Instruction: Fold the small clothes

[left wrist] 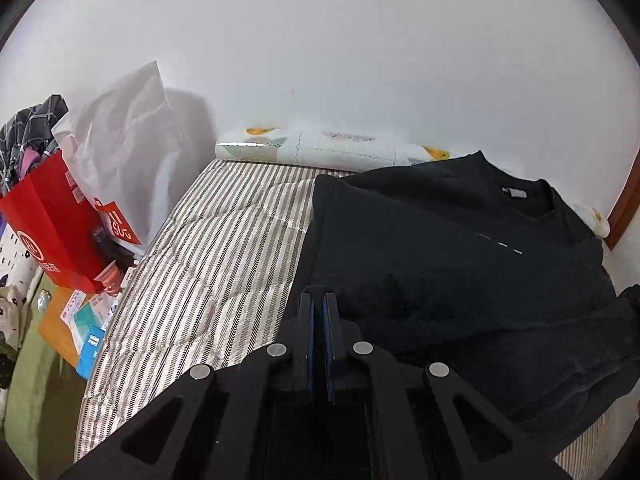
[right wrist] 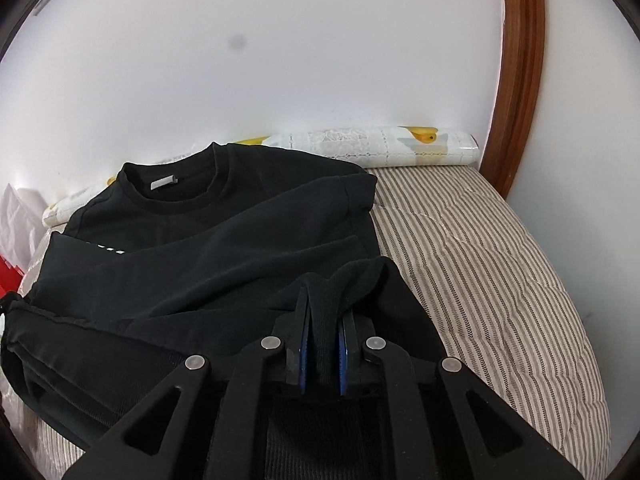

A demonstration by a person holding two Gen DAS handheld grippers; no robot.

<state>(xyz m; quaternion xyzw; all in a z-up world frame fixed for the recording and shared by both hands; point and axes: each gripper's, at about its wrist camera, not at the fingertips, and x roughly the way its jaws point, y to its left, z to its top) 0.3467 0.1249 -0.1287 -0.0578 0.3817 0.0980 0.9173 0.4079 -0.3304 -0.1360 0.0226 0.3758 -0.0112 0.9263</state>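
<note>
A black sweatshirt lies on the striped mattress, collar toward the wall, both sleeves folded across its front. My left gripper is shut at the sweatshirt's lower left hem; the jaws meet closely and any fabric between them is hidden. In the right wrist view the sweatshirt fills the left half. My right gripper is shut on a bunch of its black hem fabric, lifted between the blue pads.
A rolled patterned mat lies along the white wall; it also shows in the right wrist view. A red paper bag, a white plastic bag and boxes stand left of the mattress. A wooden frame rises at right.
</note>
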